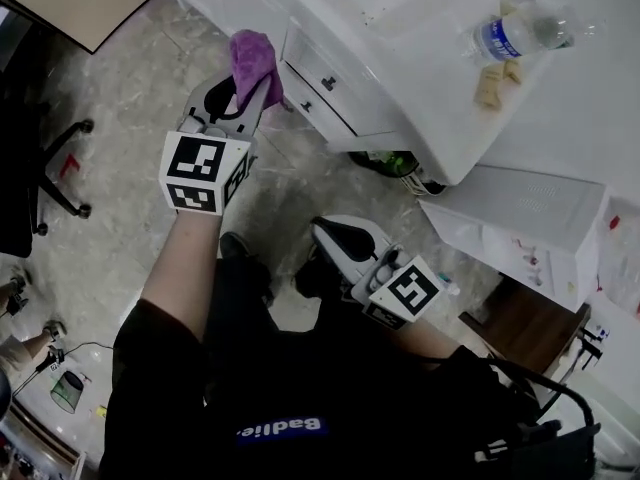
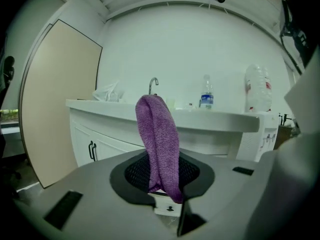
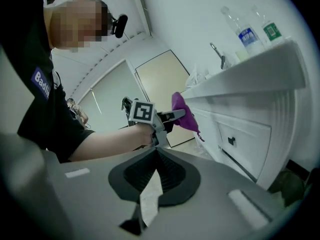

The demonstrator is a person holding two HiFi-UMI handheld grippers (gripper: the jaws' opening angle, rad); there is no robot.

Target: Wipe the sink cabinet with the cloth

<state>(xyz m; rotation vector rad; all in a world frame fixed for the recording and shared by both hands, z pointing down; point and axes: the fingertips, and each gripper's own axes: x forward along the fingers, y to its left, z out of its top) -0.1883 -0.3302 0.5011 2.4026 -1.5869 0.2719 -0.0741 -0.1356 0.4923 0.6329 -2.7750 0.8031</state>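
the purple cloth [image 1: 256,60] stands bunched in the left gripper [image 1: 243,96], whose jaws are clamped on its lower end, so that end is hidden from us. it is held up just beside the drawer front of the white sink cabinet [image 1: 330,68]; we cannot tell whether it touches. the right gripper [image 1: 328,233] hangs lower, well apart from the cabinet, its jaws drawn together on nothing. the cabinet's far side is cut off at the frame edge. a water bottle [image 1: 515,36] lies on the countertop above a grey marbled floor [image 1: 120,98].
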